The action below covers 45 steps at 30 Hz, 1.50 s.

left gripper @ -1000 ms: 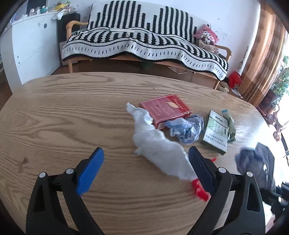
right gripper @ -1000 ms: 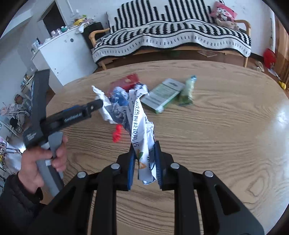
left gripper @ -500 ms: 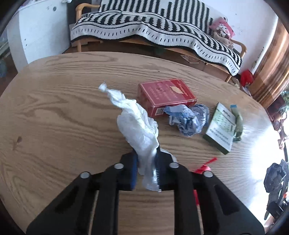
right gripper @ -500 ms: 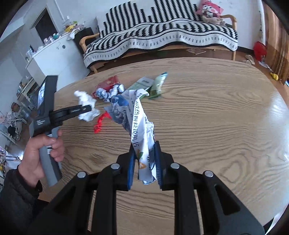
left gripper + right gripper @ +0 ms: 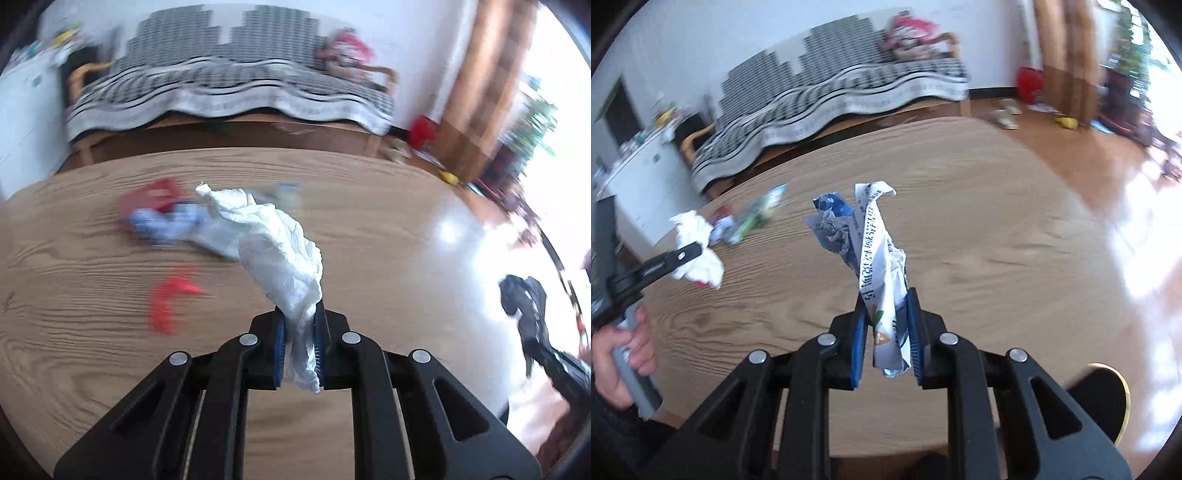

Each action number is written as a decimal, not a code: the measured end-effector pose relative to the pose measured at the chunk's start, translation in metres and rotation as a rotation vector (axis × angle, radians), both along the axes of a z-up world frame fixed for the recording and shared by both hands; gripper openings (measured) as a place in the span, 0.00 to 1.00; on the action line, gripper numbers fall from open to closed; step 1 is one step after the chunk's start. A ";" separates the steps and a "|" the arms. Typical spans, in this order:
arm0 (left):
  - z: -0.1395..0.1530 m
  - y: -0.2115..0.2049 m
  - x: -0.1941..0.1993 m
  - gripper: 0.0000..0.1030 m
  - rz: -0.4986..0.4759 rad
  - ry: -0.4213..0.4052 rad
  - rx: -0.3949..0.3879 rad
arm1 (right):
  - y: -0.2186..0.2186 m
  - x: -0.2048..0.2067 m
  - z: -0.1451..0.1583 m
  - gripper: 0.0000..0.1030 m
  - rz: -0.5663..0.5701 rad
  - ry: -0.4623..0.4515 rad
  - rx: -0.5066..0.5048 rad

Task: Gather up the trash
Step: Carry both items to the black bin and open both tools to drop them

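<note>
left wrist: left gripper [image 5: 300,349] raised over oval wooden table [image 5: 369,206], blue pads clamped on crumpled white tissue [image 5: 273,243]; blurred red box [image 5: 155,192], red scrap [image 5: 166,299] lying on tabletop | right wrist: right gripper [image 5: 886,343] above table, pads pinching crumpled blue-and-white printed wrapper [image 5: 871,251]; left hand [image 5: 624,354] gripping grey handle, low left

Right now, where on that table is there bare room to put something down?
The table's right half is bare wood, from the held wrapper to the far edge. It is crowded at the far left: red box, blue wad, green packet, red scrap.
</note>
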State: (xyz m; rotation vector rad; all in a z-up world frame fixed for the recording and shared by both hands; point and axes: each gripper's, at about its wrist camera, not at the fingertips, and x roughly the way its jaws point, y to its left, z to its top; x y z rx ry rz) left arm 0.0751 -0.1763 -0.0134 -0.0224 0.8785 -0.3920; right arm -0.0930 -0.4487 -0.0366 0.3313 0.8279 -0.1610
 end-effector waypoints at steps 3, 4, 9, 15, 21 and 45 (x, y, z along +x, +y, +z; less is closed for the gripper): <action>0.003 -0.061 -0.033 0.11 -0.141 -0.036 0.002 | -0.047 -0.044 -0.005 0.20 -0.111 -0.002 -0.011; 0.003 -0.079 -0.043 0.12 -0.184 -0.045 0.001 | -0.059 -0.055 -0.007 0.20 -0.137 -0.001 -0.009; -0.002 -0.173 -0.111 0.12 -0.423 -0.075 -0.020 | -0.131 -0.124 -0.021 0.20 -0.316 -0.003 0.023; -0.034 -0.261 -0.185 0.12 -0.673 -0.006 -0.054 | -0.183 -0.185 -0.052 0.20 -0.464 0.038 0.076; -0.082 -0.317 -0.227 0.12 -0.840 0.121 -0.033 | -0.205 -0.214 -0.083 0.20 -0.533 0.123 0.101; -0.113 -0.352 -0.241 0.59 -0.925 0.137 0.037 | -0.209 -0.210 -0.092 0.20 -0.550 0.175 0.121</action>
